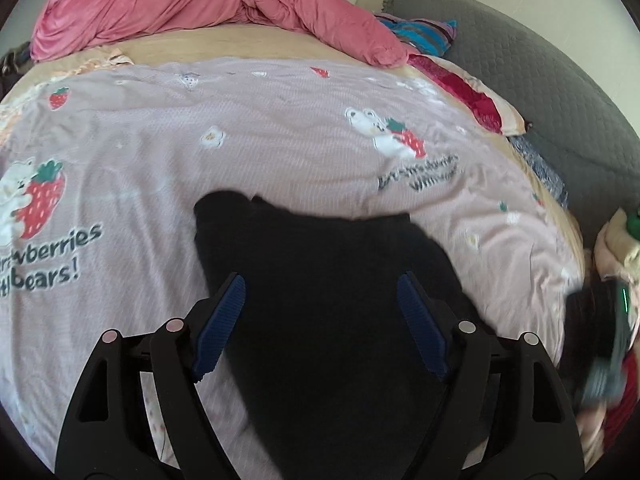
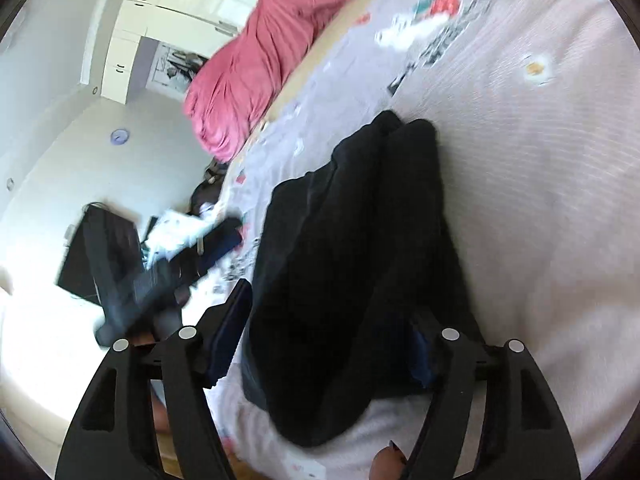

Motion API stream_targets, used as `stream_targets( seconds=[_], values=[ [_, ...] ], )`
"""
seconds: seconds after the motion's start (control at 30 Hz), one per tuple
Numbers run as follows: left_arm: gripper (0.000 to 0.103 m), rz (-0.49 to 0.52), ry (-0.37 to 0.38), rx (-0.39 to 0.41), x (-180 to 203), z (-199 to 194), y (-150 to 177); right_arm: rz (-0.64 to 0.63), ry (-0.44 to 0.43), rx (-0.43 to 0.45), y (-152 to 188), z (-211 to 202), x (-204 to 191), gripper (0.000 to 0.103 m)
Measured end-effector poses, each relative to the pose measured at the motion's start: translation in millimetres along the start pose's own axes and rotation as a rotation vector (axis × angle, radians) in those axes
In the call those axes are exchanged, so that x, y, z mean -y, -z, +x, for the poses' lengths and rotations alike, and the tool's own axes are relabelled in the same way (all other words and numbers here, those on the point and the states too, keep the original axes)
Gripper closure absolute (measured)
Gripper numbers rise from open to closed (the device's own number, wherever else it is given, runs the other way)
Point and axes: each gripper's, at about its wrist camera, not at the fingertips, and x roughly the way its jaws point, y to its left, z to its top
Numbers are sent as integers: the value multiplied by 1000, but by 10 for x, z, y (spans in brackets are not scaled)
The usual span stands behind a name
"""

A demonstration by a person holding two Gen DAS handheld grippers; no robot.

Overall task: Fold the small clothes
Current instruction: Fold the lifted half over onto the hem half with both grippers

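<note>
Spread over the bed, a lilac strawberry-bear blanket [image 1: 280, 152] carries everything. Nearest, the left gripper [image 1: 321, 300] hangs with its fingers wide apart above a black garment [image 1: 340, 320] lying toward the blanket's near edge. The right gripper [image 2: 328, 332] also straddles the garment [image 2: 360, 240], fingers spread. Farther back, a pink duvet [image 1: 180, 0] is heaped at the far edge.

Each claw, left [image 1: 320, 300] and right [image 2: 332, 320], has glossy black plastic arms with triangular cut-outs, round silver screws at the joints and ridged dark blue pads [image 1: 222, 322]; bare skin [image 2: 386, 462] shows at six o'clock in the right view
</note>
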Motion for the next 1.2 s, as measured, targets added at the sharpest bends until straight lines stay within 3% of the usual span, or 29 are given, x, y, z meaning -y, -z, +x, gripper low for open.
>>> stream_targets(
  seconds=[0.13, 0.2, 0.23, 0.3, 0.37, 0.47, 0.53, 0.7, 0.8, 0.87, 0.93, 1.1, 1.2],
  values=[
    [30, 49, -20, 2, 43, -51, 176, 38, 55, -81, -367, 198, 67, 37],
    [29, 72, -36, 0, 74, -41, 237, 25, 124, -107, -491, 304, 69, 65],
    [29, 80, -42, 1, 86, -34, 270, -22, 198, -115, -533, 348, 3, 79],
    [29, 97, -70, 3, 109, -9, 304, -141, 276, -126, -545, 409, -223, 85],
    [29, 111, -86, 4, 139, 8, 343, -272, 294, -105, -542, 398, -479, 88],
    [27, 123, -96, 13, 184, -5, 412, -386, 188, -53, -549, 291, -805, 89],
    [25, 135, -101, 8, 217, 5, 429, -447, 231, -33, -549, 296, -825, 89],
    [24, 154, -93, -16, 278, 44, 500, -365, 336, -76, -550, 400, -332, 89],
    [22, 167, -103, -20, 310, 60, 535, -333, 340, -27, -524, 376, -179, 79],
    [22, 164, -103, -21, 319, 57, 551, -345, 371, -4, -482, 311, -196, 64],
    [22, 167, -103, -17, 337, 35, 571, -340, 357, 17, -439, 204, -207, 64],
    [21, 157, -96, -7, 369, -12, 623, -376, 386, 89, -225, -125, -260, 50],
    [20, 155, -98, -4, 403, -43, 671, -377, 370, 102, -82, -265, -316, 49]
  ],
)
